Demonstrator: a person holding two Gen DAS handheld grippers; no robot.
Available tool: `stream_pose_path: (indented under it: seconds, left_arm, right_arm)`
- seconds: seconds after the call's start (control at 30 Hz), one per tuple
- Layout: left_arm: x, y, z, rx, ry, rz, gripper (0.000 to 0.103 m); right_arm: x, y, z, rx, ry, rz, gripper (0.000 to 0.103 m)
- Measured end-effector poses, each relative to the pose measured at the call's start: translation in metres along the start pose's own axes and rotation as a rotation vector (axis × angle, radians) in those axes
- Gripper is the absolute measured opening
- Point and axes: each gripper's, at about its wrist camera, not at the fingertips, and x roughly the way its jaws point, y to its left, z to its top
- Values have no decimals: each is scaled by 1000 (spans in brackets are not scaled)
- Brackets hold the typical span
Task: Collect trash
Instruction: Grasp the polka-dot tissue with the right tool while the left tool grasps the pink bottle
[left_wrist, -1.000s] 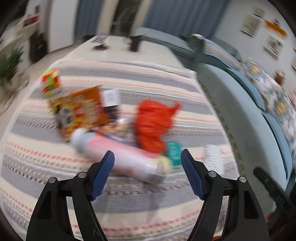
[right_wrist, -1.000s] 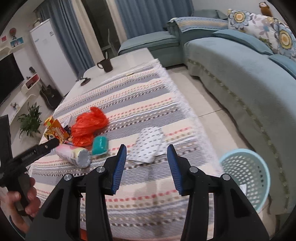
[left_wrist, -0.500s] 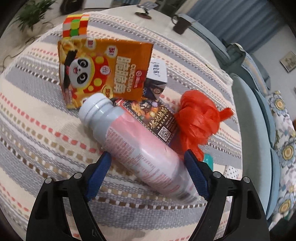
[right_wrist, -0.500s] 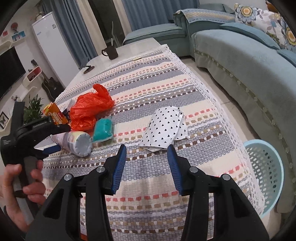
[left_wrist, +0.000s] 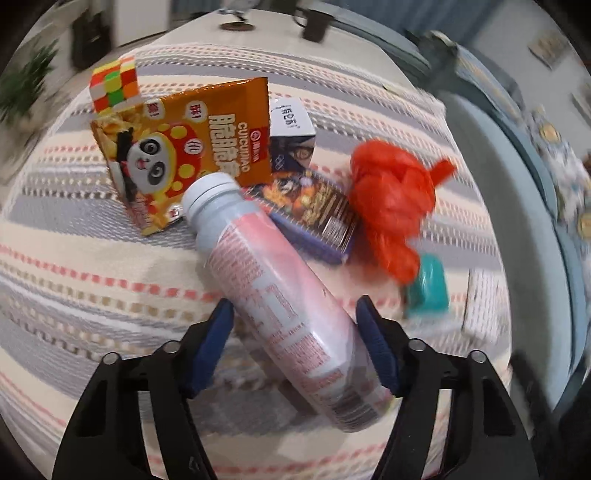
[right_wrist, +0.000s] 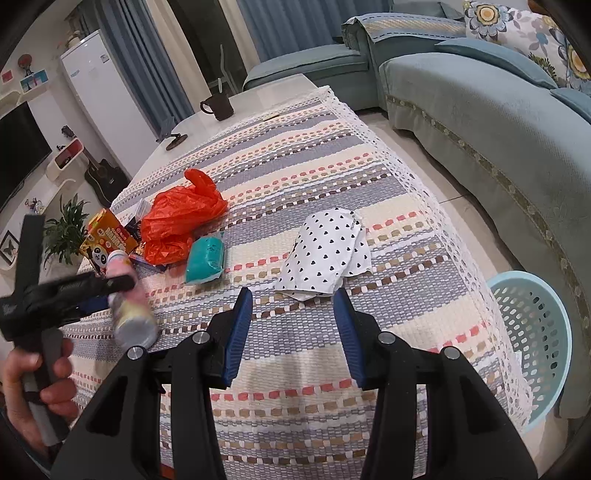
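Observation:
A pink-labelled plastic bottle (left_wrist: 280, 295) with a grey cap sits between the fingers of my left gripper (left_wrist: 295, 317), which is shut on its lower half; it shows tilted up off the cloth in the right wrist view (right_wrist: 129, 310). Beside it lie an orange panda snack bag (left_wrist: 181, 147), a dark snack packet (left_wrist: 314, 210), a red plastic bag (left_wrist: 395, 206) and a teal packet (left_wrist: 428, 284). My right gripper (right_wrist: 291, 325) is open and empty, just short of a white heart-patterned wrapper (right_wrist: 325, 254).
A light blue mesh basket (right_wrist: 532, 332) stands on the floor right of the table. A colour cube (left_wrist: 114, 85) and a small white box (left_wrist: 291, 122) lie behind the snack bag. A dark mug (right_wrist: 218, 105) stands at the far end. A sofa runs along the right.
My left gripper has moved in and closed its fingers on the bottle, and the bottle has tipped up off the cloth. My right gripper has edged closer to the heart-patterned wrapper.

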Motion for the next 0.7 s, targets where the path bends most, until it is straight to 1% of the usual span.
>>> stream_pose_path:
  seconds: [0.07,0.13,0.2,0.23,0.3,0.37,0.47,0.5,0.53,0.57,0.6,0.67,0.7]
  left_arm:
    - [-7,3,-4,97,28,13,62]
    - [-12,4,-11,195,38,31,61]
    - [-18,-3,-23,347,45,53,59]
    - [-19,-8,-27,401,48,57,59]
    - [-24,-16,-39,491,44,64,58]
    - [-29,-21,-52,542,30,69,58]
    - [-30,-20,-58,519,8,88,61]
    - [-32,-15,-59,479,-4,101,66]
    - [-30,-17,-54,451,-8,110,68]
    - [-31,-12,-53,400,-20,111,67]
    - [-31,-9,-54,376,-26,106,66]
    - [-30,-1,-54,314,-26,93,66]
    - [-27,2,-53,295,-17,89,61]
  right_arm:
    - [0,1,0,-7,0,-3,42]
    - [-1,3,0,-19,-3,-13,42]
    - [-1,6,-1,-33,-7,-23,42]
    - [-1,7,-1,-37,-8,-28,42]
    - [-1,8,-1,-38,-11,-32,42]
    - [-1,7,0,-29,-9,-31,42]
    - [2,0,2,9,2,-25,43]
    - [2,-3,3,23,7,-24,45]
    - [5,-8,5,42,18,-21,50]
    - [7,-12,7,55,29,-15,56]
    - [10,-15,10,58,34,-18,58]
    - [16,-16,16,30,42,-58,63]
    - [20,-16,19,18,51,-65,65]
